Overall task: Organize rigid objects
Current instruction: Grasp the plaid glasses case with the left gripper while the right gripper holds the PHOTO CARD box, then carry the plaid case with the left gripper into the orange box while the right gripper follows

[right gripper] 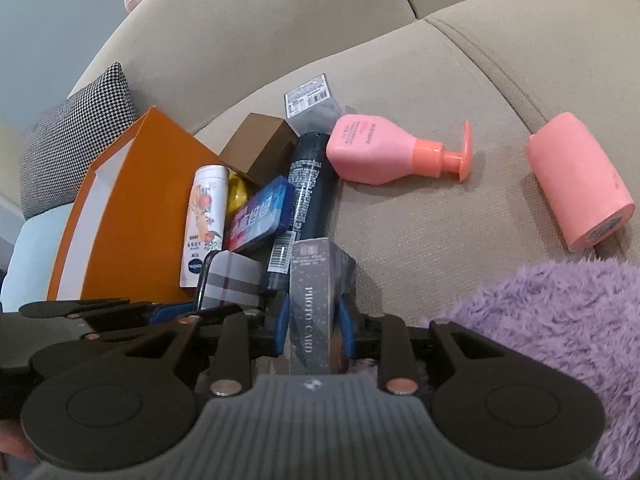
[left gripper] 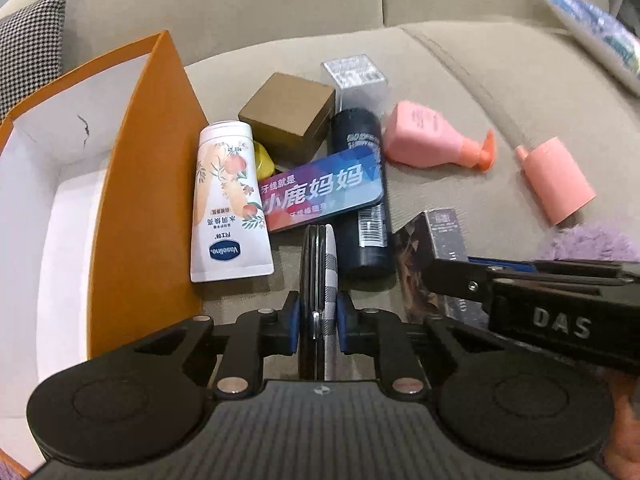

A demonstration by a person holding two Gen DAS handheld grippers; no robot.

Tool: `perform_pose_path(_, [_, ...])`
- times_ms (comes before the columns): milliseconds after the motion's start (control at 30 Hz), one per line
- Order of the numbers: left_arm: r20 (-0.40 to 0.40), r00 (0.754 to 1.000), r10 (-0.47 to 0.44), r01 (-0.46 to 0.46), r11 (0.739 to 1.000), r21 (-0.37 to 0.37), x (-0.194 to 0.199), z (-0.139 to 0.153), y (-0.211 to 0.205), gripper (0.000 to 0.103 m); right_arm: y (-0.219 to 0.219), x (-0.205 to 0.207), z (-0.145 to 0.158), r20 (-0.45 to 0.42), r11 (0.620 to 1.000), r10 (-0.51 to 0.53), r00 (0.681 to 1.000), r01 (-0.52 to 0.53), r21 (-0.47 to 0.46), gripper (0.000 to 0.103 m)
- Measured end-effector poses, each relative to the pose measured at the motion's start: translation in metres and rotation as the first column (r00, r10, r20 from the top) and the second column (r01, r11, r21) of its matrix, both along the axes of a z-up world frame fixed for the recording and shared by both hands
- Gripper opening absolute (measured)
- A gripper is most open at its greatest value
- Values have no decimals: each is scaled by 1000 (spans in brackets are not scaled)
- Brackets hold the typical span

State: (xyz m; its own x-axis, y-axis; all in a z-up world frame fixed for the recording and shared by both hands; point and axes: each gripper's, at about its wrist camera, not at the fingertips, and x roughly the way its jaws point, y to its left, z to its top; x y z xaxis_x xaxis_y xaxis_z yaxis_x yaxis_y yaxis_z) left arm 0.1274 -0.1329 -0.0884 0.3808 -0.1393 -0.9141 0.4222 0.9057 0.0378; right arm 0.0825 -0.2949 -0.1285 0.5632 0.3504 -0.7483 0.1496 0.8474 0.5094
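Clamping plaid compact (left gripper: 324, 292) – left hand-held gripper (left gripper: 318, 314); right hand-held gripper (right gripper: 313, 320) – photo-card box (right gripper: 316, 300).

The yellow thing (left gripper: 265, 160) shows only as a sliver between the white Vaseline tube (left gripper: 228, 200) and the brown box (left gripper: 289, 116) — what it is cannot be told. The dark spray can (left gripper: 360, 200) lies half under the colourful floss box (left gripper: 320, 188), its label print too small to read. The orange box (left gripper: 148, 184) runs off the left edge, so its full depth stays unseen. At the top right a bluish printed item (left gripper: 596, 36) is cut by the frame and blurred — unreadable. The purple fluffy fabric (right gripper: 552, 344) covers the sofa's lower right corner.
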Motion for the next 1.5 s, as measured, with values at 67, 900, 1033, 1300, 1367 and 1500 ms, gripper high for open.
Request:
perform_pose_path(67, [10,1000,4,-4,999,-48,-7,12,5,19,0,-4,5,1,1000,-15,1000,15,-14,25])
perform_pose_path(900, [94,986,137,-120,980,-160,1,112,193,19,168,4,144,228,961,276,934,-268,-68,24])
perform_pose_path(1033, [24,992,126,-122,985,-124,19,81,205,19,198,28,129,175,946,322,930,-308,-103,24])
perform_pose_path(1300, [-39,998,44,-46,997,-56,40,37,190,19,221,56,110,116,931,343,932,-321,-173,24])
perform_pose_path(1367, [-55,998,35,-39,997,-63,46,29,190,19,224,58,105,107,927,347,932,-324,-188,24])
perform_pose_path(1500, [-74,996,43,-47,998,-53,55,14,191,19,228,61,97,86,920,356,930,-334,-205,24])
